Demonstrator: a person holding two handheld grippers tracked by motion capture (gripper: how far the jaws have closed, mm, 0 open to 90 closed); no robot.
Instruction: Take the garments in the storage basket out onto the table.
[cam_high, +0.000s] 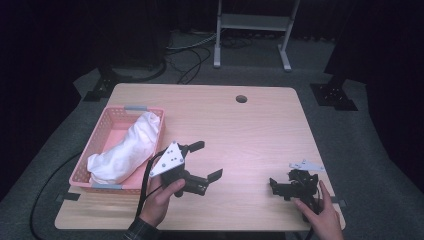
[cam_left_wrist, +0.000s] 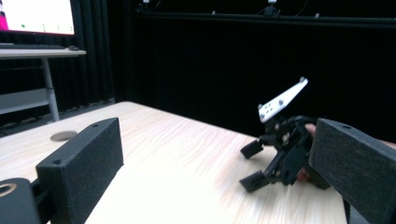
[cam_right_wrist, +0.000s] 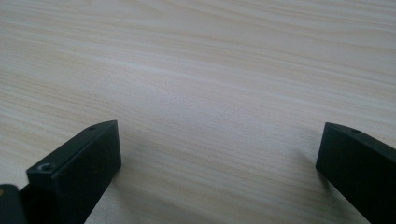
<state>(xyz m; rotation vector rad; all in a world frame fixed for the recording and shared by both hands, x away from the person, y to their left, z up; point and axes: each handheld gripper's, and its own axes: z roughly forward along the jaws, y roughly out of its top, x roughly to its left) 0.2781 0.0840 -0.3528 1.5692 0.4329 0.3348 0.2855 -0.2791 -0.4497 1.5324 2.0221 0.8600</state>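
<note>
A pink basket (cam_high: 102, 134) stands at the table's left and holds a crumpled white cloth (cam_high: 125, 150). Just right of the basket a hand holds my left gripper (cam_high: 207, 160) a little above the table, open and empty, its jaws pointing right. In the left gripper view its jaws (cam_left_wrist: 217, 126) stand wide apart and face my right gripper (cam_left_wrist: 250, 165). My right gripper (cam_high: 273, 188) rests low at the table's front right, held by the other hand, jaws pointing left. In the right gripper view its jaws (cam_right_wrist: 219, 128) are spread over bare wood, with nothing between them.
The light wooden table (cam_high: 250, 135) has a round cable hole (cam_high: 241, 98) near its far edge. A metal stand (cam_high: 252, 22) and cables lie on the floor beyond. The left gripper view shows a desk with a lit screen (cam_left_wrist: 37, 16) at far left.
</note>
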